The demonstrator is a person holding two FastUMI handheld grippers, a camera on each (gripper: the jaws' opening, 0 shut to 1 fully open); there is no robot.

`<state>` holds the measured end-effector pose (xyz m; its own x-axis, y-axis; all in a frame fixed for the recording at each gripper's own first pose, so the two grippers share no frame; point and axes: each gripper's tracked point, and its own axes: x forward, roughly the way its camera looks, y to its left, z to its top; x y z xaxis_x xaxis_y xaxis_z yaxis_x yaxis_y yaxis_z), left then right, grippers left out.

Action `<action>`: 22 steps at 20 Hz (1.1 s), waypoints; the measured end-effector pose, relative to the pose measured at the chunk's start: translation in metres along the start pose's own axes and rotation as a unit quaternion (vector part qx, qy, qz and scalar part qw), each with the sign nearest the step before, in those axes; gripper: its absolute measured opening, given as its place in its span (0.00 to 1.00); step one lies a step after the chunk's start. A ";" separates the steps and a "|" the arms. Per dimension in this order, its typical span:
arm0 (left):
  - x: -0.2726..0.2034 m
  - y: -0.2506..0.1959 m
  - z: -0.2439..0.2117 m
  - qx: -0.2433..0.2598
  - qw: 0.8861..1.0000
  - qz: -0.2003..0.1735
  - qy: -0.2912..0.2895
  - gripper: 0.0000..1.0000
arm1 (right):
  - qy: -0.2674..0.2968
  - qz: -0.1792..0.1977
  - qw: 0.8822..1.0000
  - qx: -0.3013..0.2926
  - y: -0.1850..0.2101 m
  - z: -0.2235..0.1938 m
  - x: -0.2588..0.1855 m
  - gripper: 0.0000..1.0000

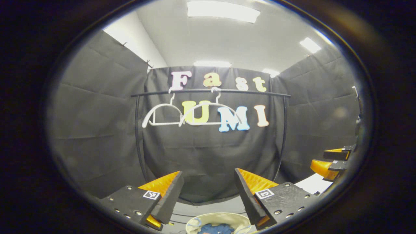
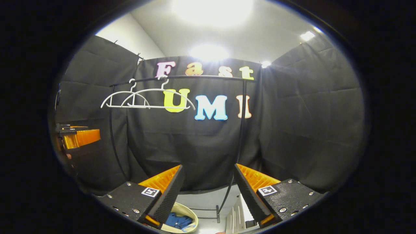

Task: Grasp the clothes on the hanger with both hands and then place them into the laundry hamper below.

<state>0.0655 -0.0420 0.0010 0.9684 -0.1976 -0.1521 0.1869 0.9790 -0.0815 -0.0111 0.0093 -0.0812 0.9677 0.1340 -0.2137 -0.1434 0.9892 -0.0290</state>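
In the left gripper view, the left gripper stands with its two fingers spread wide apart, nothing between them, pointed toward the black booth wall. Above, a dark clothes rail runs across the wall, and two bare white hangers hang from it side by side, overlapping slightly. Directly below the fingers, at the bottom edge, sits the pale round laundry hamper, with the blue clothes lying inside it. At the far right edge the right gripper shows, its fingers seen edge-on with a gap between them.

In the right gripper view, the right gripper is likewise wide open and grips nothing. The clothes rail crosses the upper wall with the white hangers on its left part, both empty. The laundry hamper lies low, partly hidden behind the left-hand finger, and the blue clothes rest in it. One upright of the rail stand comes down to the floor between the fingers. A pale slatted object stands on the floor just beside the right-hand finger; what it is cannot be told. The left gripper shows at the far left edge, and whether it is open cannot be told from here
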 end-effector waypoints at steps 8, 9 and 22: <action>-0.057 0.001 0.049 0.003 0.998 0.043 -0.042 0.89 | -0.045 -0.014 0.999 0.010 -0.028 0.036 -0.041 0.94; -0.065 0.003 0.052 0.003 0.998 0.048 -0.045 0.89 | -0.047 -0.011 0.999 0.016 -0.026 0.038 -0.045 0.94; -0.104 0.016 0.053 0.020 0.996 0.078 -0.044 0.89 | -0.062 -0.010 0.998 0.031 -0.030 0.052 -0.066 0.94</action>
<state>-0.0232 -0.0031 0.0679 0.9967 -0.0387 -0.0720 0.0370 0.9990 -0.0248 -0.0594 -0.0263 -0.0154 0.9890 0.1159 -0.0919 -0.1136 0.9931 0.0298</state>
